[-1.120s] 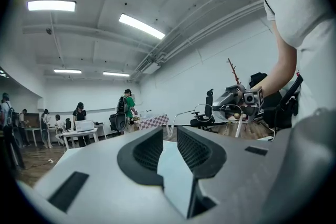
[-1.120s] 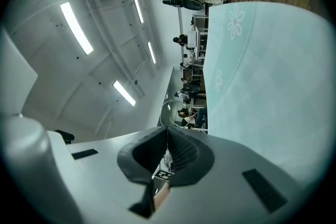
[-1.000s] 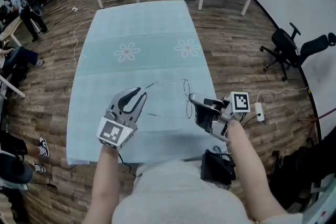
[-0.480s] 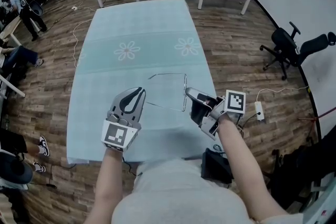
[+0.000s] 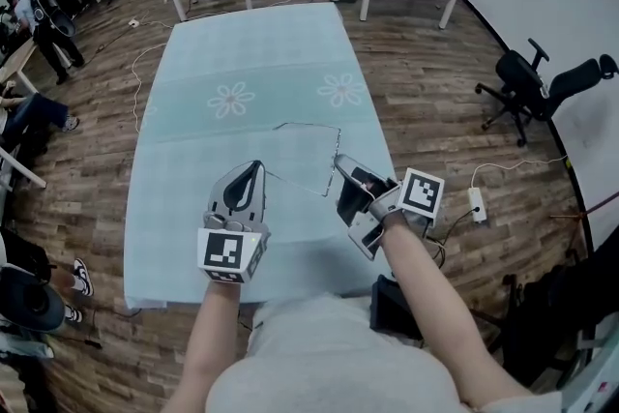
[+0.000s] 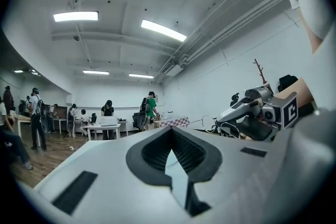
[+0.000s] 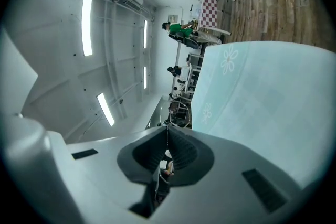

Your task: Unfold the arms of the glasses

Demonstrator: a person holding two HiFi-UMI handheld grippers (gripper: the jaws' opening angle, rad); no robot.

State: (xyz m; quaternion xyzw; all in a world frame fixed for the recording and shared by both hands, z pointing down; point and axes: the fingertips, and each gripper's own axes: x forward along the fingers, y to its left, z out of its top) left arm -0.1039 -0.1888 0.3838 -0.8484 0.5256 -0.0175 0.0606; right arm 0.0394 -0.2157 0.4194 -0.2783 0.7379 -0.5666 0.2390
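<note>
Tools work above desk (image 5: 242,44) with a pale flowered cloth. Right tool (image 5: 340,171): jaws closed on the front rim of the glasses (image 5: 306,124), which span the gap between both tools. Left tool (image 5: 257,169): jaws together, seemingly pinching one arm's tip. I judge the item to be thin wire: very light, springy, easily bent. Best hold is at the rim beside the hinge and the arm's end, never the lenses. Swing gently.

**Head camera:** above the desk's (image 5: 251,63) near end, facing steeply down on the left tongs (image 5: 256,169) and right tongs (image 5: 340,167).

**Left tongs camera:** low over the desk, facing its far end. It shares the right tongs and glasses (image 6: 209,123) with the head view.

**Right tongs camera:** rolled sideways, skimming the desk lengthwise.
</note>
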